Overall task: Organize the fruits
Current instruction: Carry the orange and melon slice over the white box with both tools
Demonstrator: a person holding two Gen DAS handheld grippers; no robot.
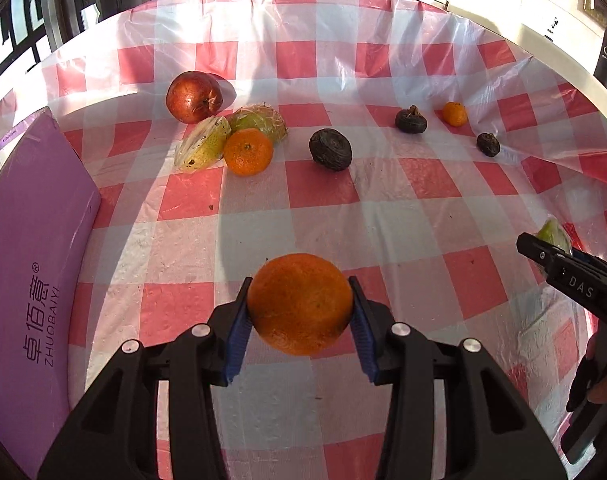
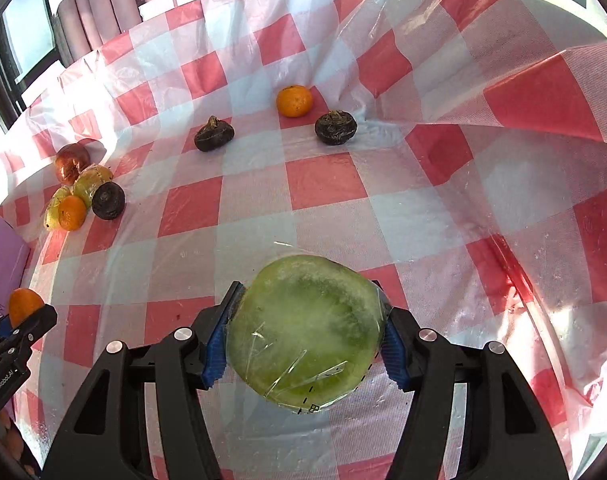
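My left gripper is shut on an orange and holds it above the checked tablecloth; it also shows at the left edge of the right wrist view. My right gripper is shut on a plastic-wrapped green fruit slice; this slice peeks out behind the right gripper in the left wrist view. At the far left lies a cluster: a red apple, two wrapped yellow-green fruit pieces, an orange and a dark round fruit. Farther right lie two dark fruits and a small orange.
A purple box stands at the table's left edge. The red-and-white checked plastic cloth is bunched up in folds at the right. Windows and a curtain lie beyond the far edge.
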